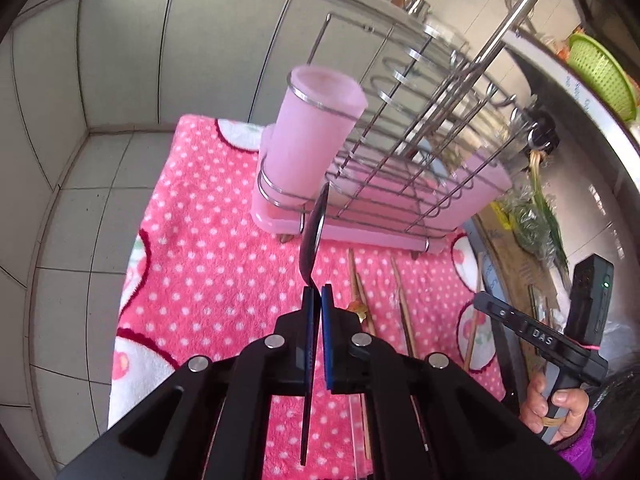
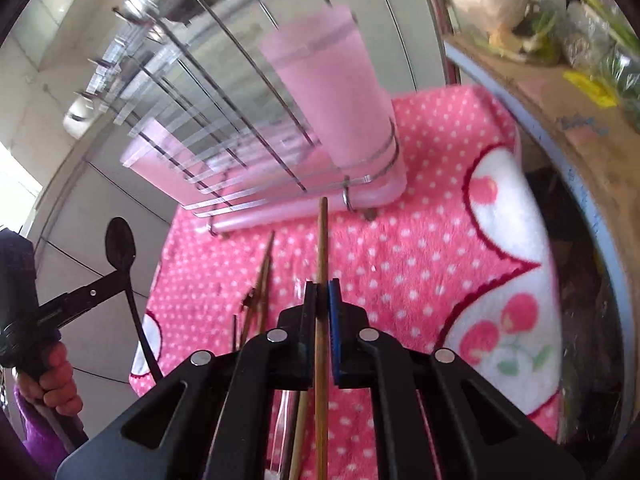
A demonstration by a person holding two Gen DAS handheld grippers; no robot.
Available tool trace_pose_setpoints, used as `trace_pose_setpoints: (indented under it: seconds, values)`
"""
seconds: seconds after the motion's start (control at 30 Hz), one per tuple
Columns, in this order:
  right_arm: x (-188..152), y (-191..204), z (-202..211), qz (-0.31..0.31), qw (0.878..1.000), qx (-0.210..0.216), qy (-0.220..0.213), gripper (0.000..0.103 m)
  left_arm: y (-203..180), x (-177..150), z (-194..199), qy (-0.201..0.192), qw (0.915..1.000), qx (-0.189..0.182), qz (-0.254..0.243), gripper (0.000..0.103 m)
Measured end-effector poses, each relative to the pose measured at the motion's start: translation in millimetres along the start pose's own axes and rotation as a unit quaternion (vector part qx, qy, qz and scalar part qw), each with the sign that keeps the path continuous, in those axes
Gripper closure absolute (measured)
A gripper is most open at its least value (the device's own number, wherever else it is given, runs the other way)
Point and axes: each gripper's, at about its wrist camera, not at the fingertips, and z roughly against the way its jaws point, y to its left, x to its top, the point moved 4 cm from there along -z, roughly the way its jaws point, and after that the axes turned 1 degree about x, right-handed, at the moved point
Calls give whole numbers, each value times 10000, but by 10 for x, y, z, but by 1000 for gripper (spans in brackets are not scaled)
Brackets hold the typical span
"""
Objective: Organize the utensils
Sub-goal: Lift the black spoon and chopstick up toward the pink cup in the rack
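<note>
My left gripper [image 1: 318, 292] is shut on a black spoon [image 1: 314, 232], bowl end up, held above the pink dotted towel [image 1: 208, 216] just in front of the pink utensil cup [image 1: 316, 136] in the wire dish rack [image 1: 420, 140]. My right gripper [image 2: 322, 286] is shut on a wooden chopstick [image 2: 322, 248] that points at the rack base; the pink cup [image 2: 332, 88] is above it. The spoon [image 2: 120, 248] and left gripper show at left in the right wrist view. More chopsticks [image 1: 402, 300] lie on the towel.
A tiled wall stands behind the rack. A board edge with greens [image 1: 536, 220] runs along the right of the towel. A green basket [image 1: 600, 68] sits on the counter at far right. Loose chopsticks [image 2: 262, 276] lie left of my right gripper.
</note>
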Motion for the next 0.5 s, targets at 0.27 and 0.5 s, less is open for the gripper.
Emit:
trace_pose_setpoints:
  seconds: [0.27,0.5]
  values:
    - [347,81,658,230,9959,200,-849,97,-115,235,598,-843,9963,-160,-11,100]
    - [766,269,1187,562,9860,270,-1545,97,-264,612,1060,-1707,9846,-378,-6,100]
